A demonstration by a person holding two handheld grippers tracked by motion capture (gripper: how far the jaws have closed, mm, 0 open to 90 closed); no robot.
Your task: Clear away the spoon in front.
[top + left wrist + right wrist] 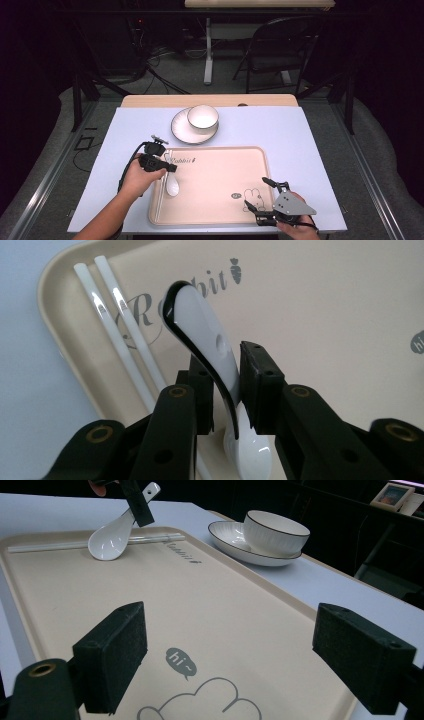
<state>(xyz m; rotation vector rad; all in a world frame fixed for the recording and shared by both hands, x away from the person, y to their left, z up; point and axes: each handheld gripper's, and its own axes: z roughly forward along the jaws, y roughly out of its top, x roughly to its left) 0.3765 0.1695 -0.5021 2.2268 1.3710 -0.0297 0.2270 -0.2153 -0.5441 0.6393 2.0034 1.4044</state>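
The left gripper (222,390) is hovering over the tray's (220,200) left side, its fingers (260,385) sitting narrowly either side of the white spoon's (207,347) handle with slim gaps showing, so the pads are not pressing; the spoon's bowl is resting on the tray, just beside two white chopsticks (125,325) lying along the rim; the right gripper (230,650) is waiting at the tray's near right corner, fingers spread wide and holding nothing; a bowl (202,118) is sitting on a plate (181,131) on the table (300,145) beyond.

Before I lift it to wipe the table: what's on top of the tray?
On the tray: a white spoon, its handle between the left gripper jaws, and two white chopsticks along its edge. The chopsticks' near ends are covered.
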